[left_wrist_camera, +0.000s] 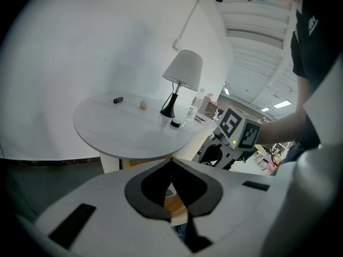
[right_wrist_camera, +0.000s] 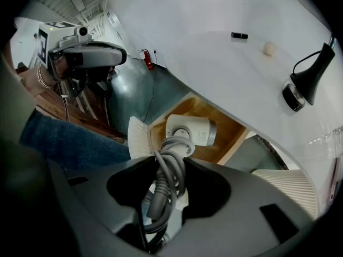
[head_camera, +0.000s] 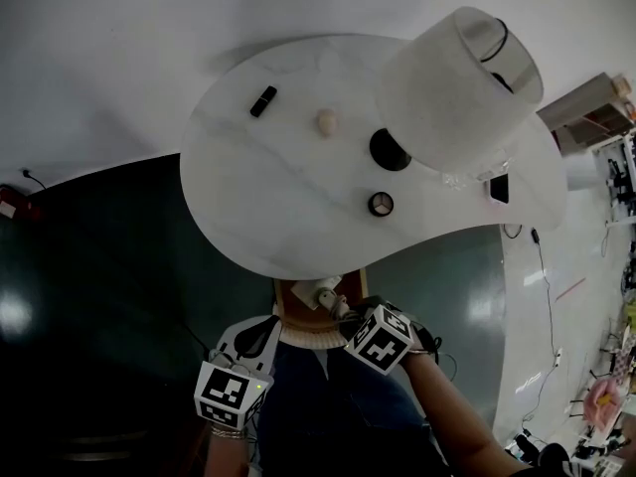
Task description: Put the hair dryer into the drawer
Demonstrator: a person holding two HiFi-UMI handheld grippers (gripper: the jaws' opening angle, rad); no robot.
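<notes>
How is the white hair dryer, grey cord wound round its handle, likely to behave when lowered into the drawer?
The white hair dryer looks rigid but probably head-heavy: its barrel juts beyond the right claw, so it may pivot. The grey cord wound on the handle looks floppy; loops might slip or snag the wooden drawer.

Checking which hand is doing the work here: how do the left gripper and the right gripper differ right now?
The right gripper is closed on the hair dryer, around its cord-wrapped handle; the left gripper is shut and empty. The right gripper aims down into the open drawer; the left gripper aims more level, toward the table. Both sit low by the table's front edge.
</notes>
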